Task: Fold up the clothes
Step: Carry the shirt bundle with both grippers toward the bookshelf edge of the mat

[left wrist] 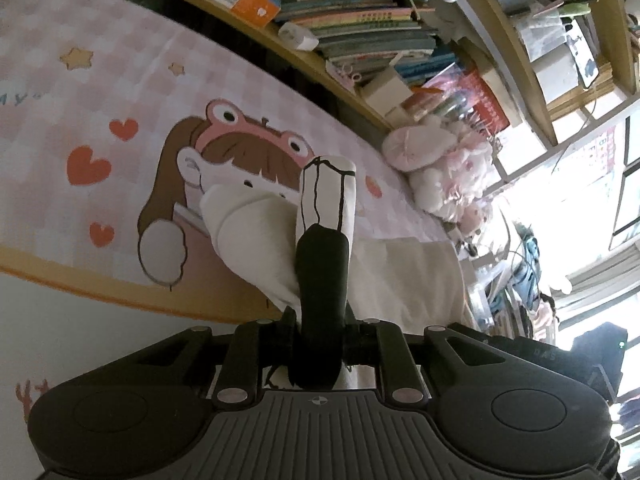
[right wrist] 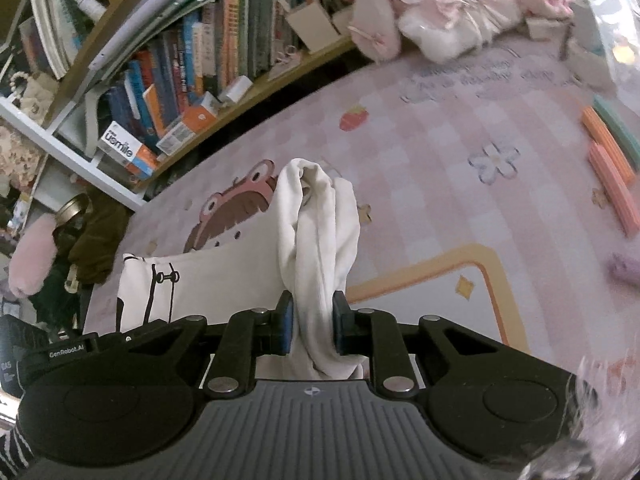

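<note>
A white garment [left wrist: 404, 276] with black line drawings and a black patch lies partly on a pink cartoon mat [left wrist: 120, 92]. My left gripper [left wrist: 320, 320] is shut on a bunched edge of it, where white and black cloth stick up between the jaws. In the right wrist view my right gripper [right wrist: 314, 324] is shut on a gathered white fold of the same garment [right wrist: 316, 232]. The rest of the cloth [right wrist: 216, 276] stretches left toward the mat's edge. Both sets of fingertips are mostly hidden by fabric.
A low wooden bookshelf [left wrist: 344, 28] full of books runs along the mat's far side. Pink and white plush toys [left wrist: 440, 168] sit at the corner. Orange and pink foam strips [right wrist: 612, 172] lie at the right. Bags and clutter [right wrist: 52, 240] crowd the mat's left end.
</note>
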Action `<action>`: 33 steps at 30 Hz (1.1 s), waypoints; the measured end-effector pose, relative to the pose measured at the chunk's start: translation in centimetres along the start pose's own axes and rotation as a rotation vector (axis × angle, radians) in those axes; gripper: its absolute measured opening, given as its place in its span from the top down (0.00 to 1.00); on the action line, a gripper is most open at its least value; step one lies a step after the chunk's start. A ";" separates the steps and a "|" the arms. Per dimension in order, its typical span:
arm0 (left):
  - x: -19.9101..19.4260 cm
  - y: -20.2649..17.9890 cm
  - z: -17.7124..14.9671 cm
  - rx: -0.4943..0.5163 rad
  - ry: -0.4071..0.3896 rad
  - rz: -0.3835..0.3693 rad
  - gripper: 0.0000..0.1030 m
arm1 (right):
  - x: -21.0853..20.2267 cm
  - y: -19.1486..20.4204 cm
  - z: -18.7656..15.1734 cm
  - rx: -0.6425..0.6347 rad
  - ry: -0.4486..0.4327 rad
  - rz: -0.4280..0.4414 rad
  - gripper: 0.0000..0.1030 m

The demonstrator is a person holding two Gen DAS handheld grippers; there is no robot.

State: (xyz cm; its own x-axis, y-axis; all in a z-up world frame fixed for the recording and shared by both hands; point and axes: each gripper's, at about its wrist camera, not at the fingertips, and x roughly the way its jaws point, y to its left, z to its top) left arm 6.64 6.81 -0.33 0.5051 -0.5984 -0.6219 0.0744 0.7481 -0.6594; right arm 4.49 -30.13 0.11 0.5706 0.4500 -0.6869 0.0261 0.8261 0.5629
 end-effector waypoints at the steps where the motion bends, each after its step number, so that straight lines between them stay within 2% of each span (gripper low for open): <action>1: 0.0 -0.1 0.3 0.005 -0.008 0.004 0.83 | 0.2 0.1 0.3 -0.007 0.000 0.006 0.83; 13: 0.6 -0.3 4.5 0.055 -0.101 0.051 0.83 | 3.3 2.1 4.9 -0.114 -0.016 0.062 0.83; 25: 3.0 0.6 10.3 0.055 -0.161 0.021 0.83 | 6.9 3.5 10.6 -0.173 -0.084 0.092 0.83; 33: 4.8 1.4 14.0 0.052 -0.194 0.002 0.83 | 9.9 3.0 13.8 -0.140 -0.093 0.108 0.83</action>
State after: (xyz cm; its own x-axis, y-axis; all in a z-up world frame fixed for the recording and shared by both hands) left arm 21.19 9.01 1.64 0.6614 -0.5339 -0.5268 0.1150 0.7662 -0.6322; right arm 21.57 -27.91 1.32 0.6374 0.5109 -0.5768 -0.1504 0.8167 0.5571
